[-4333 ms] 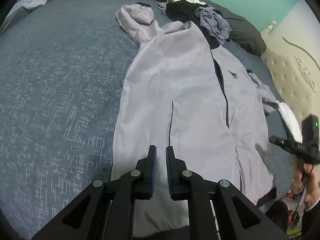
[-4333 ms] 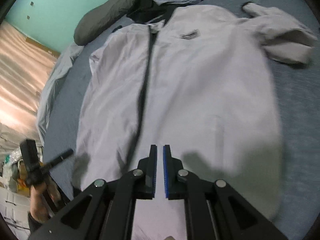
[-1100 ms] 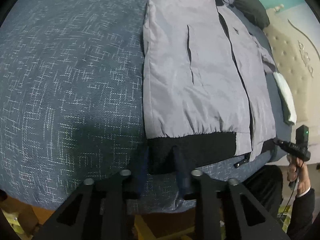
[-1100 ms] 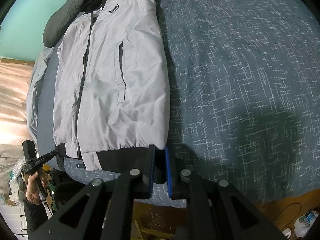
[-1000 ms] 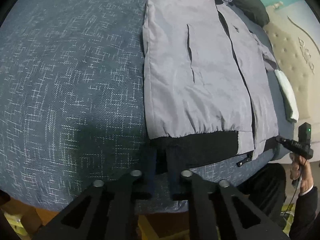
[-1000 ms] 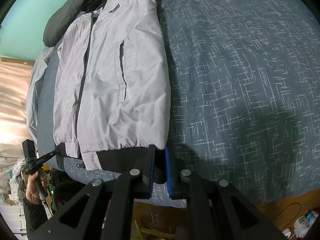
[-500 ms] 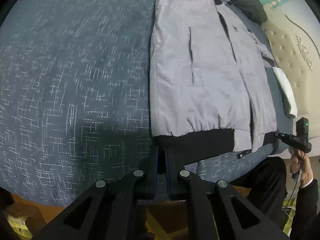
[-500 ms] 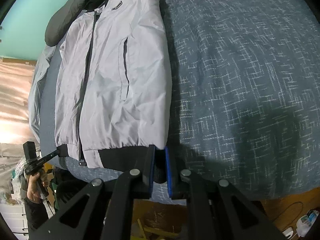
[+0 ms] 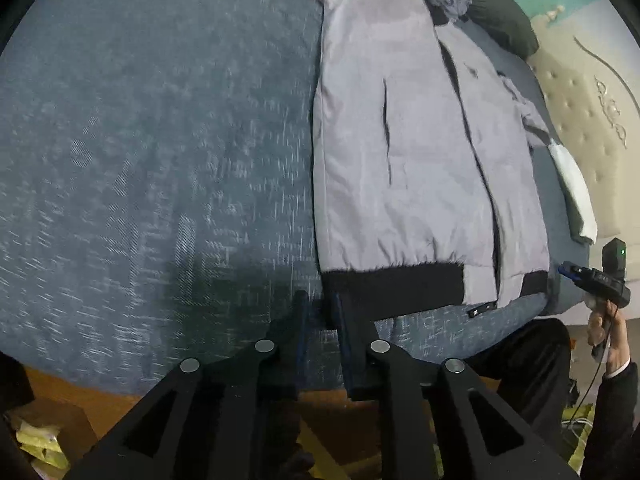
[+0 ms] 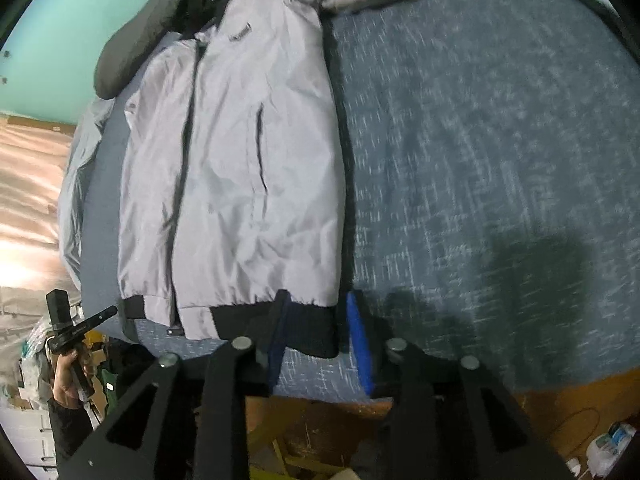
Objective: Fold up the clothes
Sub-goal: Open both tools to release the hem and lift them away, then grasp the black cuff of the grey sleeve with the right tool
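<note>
Your jacket [image 9: 404, 168] lies flat near the bed edge [image 10: 520, 376], its black hem [image 10: 308, 328] close to it. Your left gripper [image 9: 320, 308] and right gripper [image 10: 316, 316] are opening, pads off that hem; bare blanket [image 9: 160, 140] spreads alongside.

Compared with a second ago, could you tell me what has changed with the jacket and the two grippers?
Both grippers have let go of the black hem: the right gripper and the left gripper were pinched on its corners and their jaws are now opening, lifting slightly away. The grey jacket stays flat, zipped side up, on the blue bedspread.
</note>
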Motion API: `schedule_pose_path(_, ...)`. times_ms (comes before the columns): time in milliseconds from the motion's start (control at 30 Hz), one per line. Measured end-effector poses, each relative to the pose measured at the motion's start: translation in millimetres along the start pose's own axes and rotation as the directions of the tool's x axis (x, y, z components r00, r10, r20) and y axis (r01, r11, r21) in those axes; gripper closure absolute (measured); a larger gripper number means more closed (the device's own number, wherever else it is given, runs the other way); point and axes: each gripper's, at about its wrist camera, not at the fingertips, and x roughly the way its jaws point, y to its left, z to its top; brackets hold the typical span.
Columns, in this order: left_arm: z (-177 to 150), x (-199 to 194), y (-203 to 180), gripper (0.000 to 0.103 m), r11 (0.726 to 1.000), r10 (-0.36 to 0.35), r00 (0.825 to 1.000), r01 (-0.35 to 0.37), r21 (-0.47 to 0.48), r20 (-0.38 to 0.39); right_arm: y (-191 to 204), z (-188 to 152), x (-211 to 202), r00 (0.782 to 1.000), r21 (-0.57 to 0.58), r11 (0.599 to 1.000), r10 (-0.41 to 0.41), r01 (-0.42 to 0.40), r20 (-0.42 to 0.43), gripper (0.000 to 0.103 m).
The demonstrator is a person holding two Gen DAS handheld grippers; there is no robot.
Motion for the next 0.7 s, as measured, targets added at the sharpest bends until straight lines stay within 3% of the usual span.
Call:
schedule_pose_path(100,6.5,-14.3,-3.2,0.086,1.0,0.003,0.999,-0.003,0.002,0.046,-0.9,14.1,-15.0,0.999,-0.01,1.0,-0.005,0.006,0.053,0.073)
schedule_pose_path(200,27.8,-18.7,-19.5,0.076,1.0,-0.001,0.996,0.001,-0.007,0.092,-0.4,33.5,-24.1,0.996,-0.017,1.0,-0.014,0.016,0.094,0.073)
schedule_pose_path(367,64.4,-15.2,-55.6,0.075,0.999,-0.038,0.989,0.038,0.003,0.144,11.6,69.0,-30.9,0.986,-0.064,0.995,-0.067,0.078,0.152,0.073)
schedule_pose_path(533,110.4,7.1,-89.3,0.075,0.997,-0.077,0.982,0.074,0.023,0.172,12.2,113.7,-32.1,0.973,-0.038,0.997,-0.061,0.071,0.223,0.073)
schedule_pose_path(700,139.9,30.4,-114.6,0.075,0.994,-0.107,0.974,0.101,0.038,0.201,10.7,162.8,-29.9,0.961,-0.026,0.993,-0.104,0.114,0.255,0.073)
